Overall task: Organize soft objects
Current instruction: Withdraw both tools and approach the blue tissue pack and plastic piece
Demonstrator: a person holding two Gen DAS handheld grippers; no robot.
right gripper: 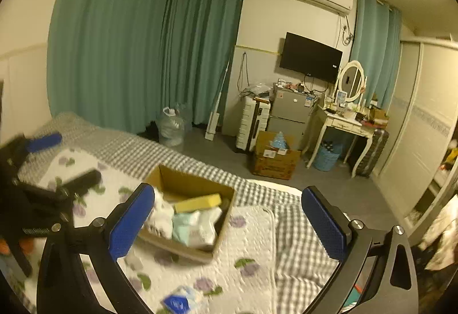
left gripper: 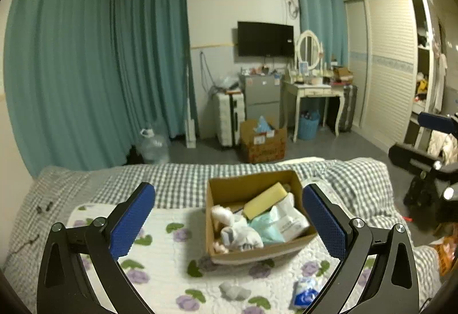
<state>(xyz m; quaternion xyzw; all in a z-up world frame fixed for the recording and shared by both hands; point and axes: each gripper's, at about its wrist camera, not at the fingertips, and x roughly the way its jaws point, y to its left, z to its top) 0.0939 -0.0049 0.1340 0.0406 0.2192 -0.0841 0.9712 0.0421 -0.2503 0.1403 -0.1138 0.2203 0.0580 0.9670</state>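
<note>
A cardboard box (left gripper: 226, 190) sits on the floral white quilt (left gripper: 169, 251) on the bed. It holds a yellow sponge (left gripper: 264, 200), white socks or cloths (left gripper: 239, 231) and pale green and white packets (left gripper: 282, 223). On the quilt in front of it lie a grey soft lump (left gripper: 234, 291) and a blue and white packet (left gripper: 304, 292). My left gripper (left gripper: 229, 223) is open and empty above the quilt, with the box between its fingers. My right gripper (right gripper: 227, 223) is open and empty to the right of the box (right gripper: 183, 185). The blue packet (right gripper: 179, 301) shows low in the right wrist view.
The grey checked bedspread (left gripper: 177, 179) covers the bed. On the floor beyond stand a larger cardboard box (left gripper: 262, 142), a water jug (left gripper: 153, 146), a white suitcase (left gripper: 229, 119), a small fridge (left gripper: 262, 97) and a dressing table (left gripper: 313, 90). A wardrobe (left gripper: 389, 64) is at right.
</note>
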